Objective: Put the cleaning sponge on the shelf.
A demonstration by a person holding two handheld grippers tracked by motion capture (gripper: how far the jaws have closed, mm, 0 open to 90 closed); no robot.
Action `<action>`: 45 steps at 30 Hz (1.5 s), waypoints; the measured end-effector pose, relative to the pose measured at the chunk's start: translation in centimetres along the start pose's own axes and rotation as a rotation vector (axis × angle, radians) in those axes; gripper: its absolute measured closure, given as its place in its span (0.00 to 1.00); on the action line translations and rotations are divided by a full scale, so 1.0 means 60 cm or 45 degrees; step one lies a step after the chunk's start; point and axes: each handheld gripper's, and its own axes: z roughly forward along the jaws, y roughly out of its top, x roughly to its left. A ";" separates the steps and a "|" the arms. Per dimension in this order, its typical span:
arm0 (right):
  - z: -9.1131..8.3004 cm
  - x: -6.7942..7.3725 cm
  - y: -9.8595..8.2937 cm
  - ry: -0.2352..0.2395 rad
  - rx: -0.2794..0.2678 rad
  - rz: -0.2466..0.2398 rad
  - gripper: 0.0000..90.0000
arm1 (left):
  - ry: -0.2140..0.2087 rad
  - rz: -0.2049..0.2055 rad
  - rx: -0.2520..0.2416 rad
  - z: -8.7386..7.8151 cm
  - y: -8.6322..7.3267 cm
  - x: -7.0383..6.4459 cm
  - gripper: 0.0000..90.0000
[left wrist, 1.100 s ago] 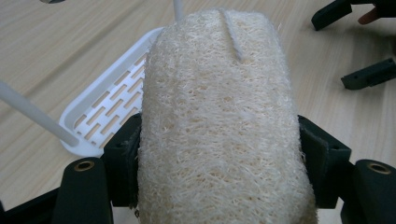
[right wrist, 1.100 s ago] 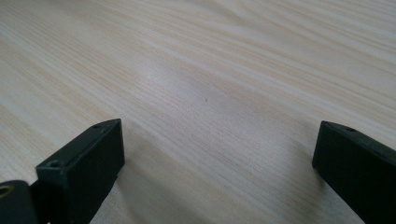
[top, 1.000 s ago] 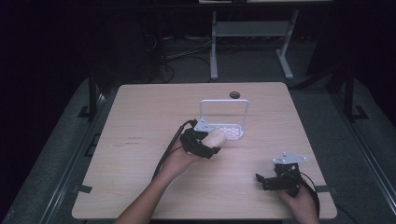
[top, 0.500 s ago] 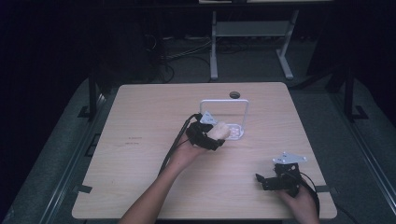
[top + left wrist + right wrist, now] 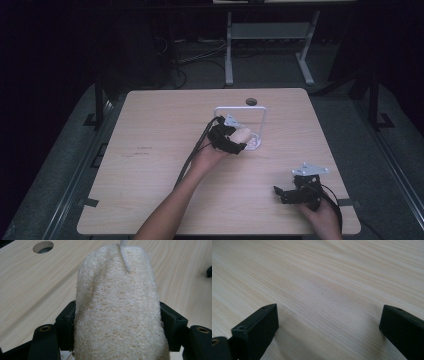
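Since the earlier frames, the left gripper has carried the loofah sponge up the surface toward twelve o'clock, and now it sits at the base of the white wire stand; the right gripper has stayed where it was, down at about five o'clock on the surface.

From the high view, the sponge is just off centre of the surface, toward one o'clock, over or against the stand's white base; whether it touches the base cannot be told. The stand's thin frame rises upright behind it, and a round hole in the wood lies beyond at twelve o'clock.

The left gripper view shows the pale, coarse-woven sponge clamped between the black fingers, which press into its two sides at nine and three o'clock. A cord loop comes off its far end at twelve o'clock.

The right gripper view shows its fingers spread wide apart, with nothing but bare wood grain between them. A hand holds that gripper near the surface's near edge, well apart from the sponge.
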 end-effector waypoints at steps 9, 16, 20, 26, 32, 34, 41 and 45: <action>0.000 0.000 0.000 0.006 0.000 -0.002 0.02 | 0.017 -0.006 0.042 0.038 0.001 0.000 0.32; 0.000 0.000 0.000 0.005 -0.001 -0.004 0.02 | 0.030 -0.021 0.055 0.062 0.002 0.002 0.32; 0.000 0.001 0.000 0.009 -0.001 -0.001 0.02 | 0.044 -0.016 0.074 0.071 0.001 0.007 0.32; 0.000 0.001 0.000 0.008 0.000 -0.003 0.02 | 0.054 -0.016 0.094 0.080 0.000 0.008 0.32; 0.000 0.001 0.000 0.009 0.000 -0.003 0.02 | 0.052 -0.021 0.099 0.087 -0.001 0.008 0.32; 0.000 0.001 0.000 0.009 0.000 -0.004 0.02 | 0.055 -0.024 0.094 0.088 0.000 0.008 0.32; 0.000 0.001 0.000 0.010 0.000 -0.005 0.02 | 0.057 -0.027 0.100 0.088 0.000 0.008 0.30; 0.000 0.001 0.000 0.011 0.001 -0.005 0.02 | 0.054 -0.023 0.093 0.083 0.003 0.005 0.28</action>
